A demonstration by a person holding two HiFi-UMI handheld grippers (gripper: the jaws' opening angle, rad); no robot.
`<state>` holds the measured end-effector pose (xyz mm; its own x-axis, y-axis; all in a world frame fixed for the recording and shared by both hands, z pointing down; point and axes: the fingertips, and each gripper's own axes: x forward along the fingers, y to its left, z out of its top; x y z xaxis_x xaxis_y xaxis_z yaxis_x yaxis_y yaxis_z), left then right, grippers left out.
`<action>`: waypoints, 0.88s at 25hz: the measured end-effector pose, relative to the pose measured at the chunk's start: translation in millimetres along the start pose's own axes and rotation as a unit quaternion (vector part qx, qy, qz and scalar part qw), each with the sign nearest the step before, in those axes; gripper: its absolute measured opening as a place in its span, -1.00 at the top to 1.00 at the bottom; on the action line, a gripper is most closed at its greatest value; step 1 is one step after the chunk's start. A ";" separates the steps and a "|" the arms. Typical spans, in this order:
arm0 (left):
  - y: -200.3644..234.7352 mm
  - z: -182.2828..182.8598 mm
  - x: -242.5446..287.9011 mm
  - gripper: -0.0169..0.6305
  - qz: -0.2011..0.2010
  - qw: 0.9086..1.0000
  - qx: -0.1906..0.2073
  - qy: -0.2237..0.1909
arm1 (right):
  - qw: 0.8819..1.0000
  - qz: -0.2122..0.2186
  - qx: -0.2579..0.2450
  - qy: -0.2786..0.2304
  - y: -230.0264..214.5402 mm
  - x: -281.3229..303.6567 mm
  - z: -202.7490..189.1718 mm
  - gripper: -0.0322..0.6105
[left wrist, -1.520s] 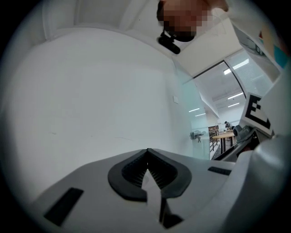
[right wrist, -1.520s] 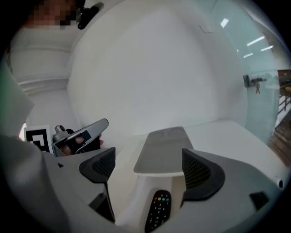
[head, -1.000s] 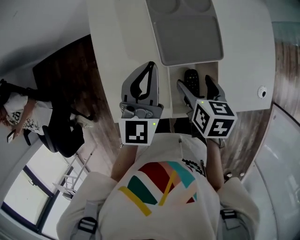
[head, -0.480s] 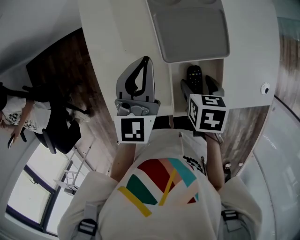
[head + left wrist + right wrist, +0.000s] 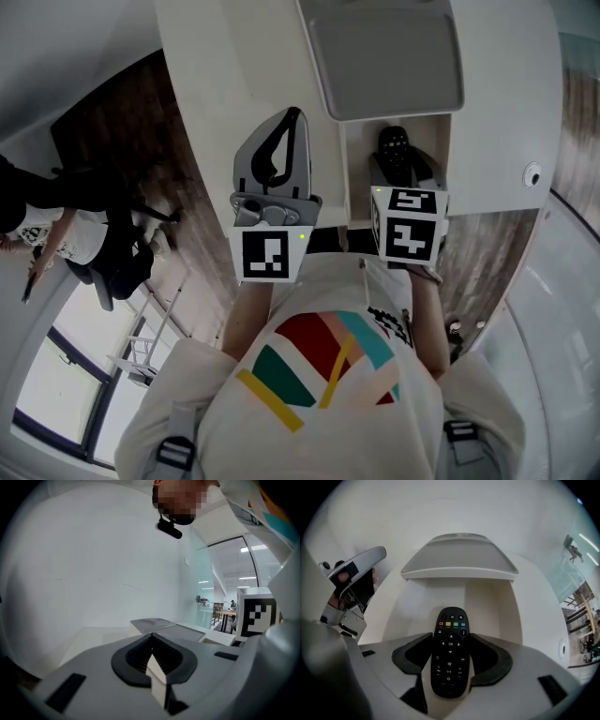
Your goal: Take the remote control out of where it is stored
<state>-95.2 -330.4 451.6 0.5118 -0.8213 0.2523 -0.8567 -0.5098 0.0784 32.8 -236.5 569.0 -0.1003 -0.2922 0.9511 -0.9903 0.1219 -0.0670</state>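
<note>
A black remote control [image 5: 450, 651] with coloured buttons lies face up in an open recess [image 5: 497, 602] of a white console. My right gripper [image 5: 451, 641] straddles the remote's lower half; its jaws are closing and both dark pads meet the remote's sides. In the head view the remote [image 5: 394, 142] pokes out beyond the right gripper [image 5: 401, 167], inside the recess [image 5: 356, 178]. My left gripper [image 5: 292, 117] hovers over the white top to the left of the recess. Its jaws are shut on nothing, as the left gripper view shows at the left gripper [image 5: 152, 637].
A grey lid-like tray [image 5: 384, 56] sits on the console just beyond the recess. A small round fitting [image 5: 532, 174] is on the console's right side. Dark wood floor lies to the left, where a person [image 5: 56, 234] sits on a chair.
The right gripper has moved forward over the remote and its jaws have narrowed from wide apart to touching the remote's sides. The left gripper has hardly moved.
</note>
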 end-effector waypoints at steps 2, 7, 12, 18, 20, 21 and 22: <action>-0.3 5.0 0.1 0.92 0.002 1.000 0.003 -0.006 | 1.000 -0.001 0.001 -0.003 -0.5 -0.7 0.4 0.11; -1.1 16.8 -6.3 0.92 0.011 1.000 0.008 -0.013 | 1.000 0.005 -0.001 -0.009 -1.0 -4.0 2.6 0.12; -4.4 29.4 -15.4 0.92 0.021 0.999 0.013 -0.027 | 0.999 0.015 -0.003 -0.044 2.2 -23.0 13.9 0.13; 6.6 44.2 -32.2 0.92 0.097 0.995 0.010 -0.015 | 0.990 0.015 -0.020 -0.138 0.7 -70.5 54.1 0.13; 9.5 54.0 -40.6 0.92 0.111 0.994 0.000 -0.021 | 0.985 0.015 -0.030 -0.172 1.7 -89.4 70.8 0.13; 10.3 61.3 -43.4 0.92 0.115 0.993 -0.001 -0.030 | 0.981 0.014 -0.036 -0.192 1.7 -99.5 81.9 0.13; 10.6 69.9 -44.9 0.92 0.118 0.992 0.002 -0.042 | 0.975 0.015 -0.042 -0.216 1.3 -110.3 94.3 0.13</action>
<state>-122.7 -316.9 373.7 0.3010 -0.9361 0.1821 -0.9530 -0.3021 0.0225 33.5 -293.6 435.6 -0.1780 -0.6576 0.7320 -0.9767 0.2089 -0.0498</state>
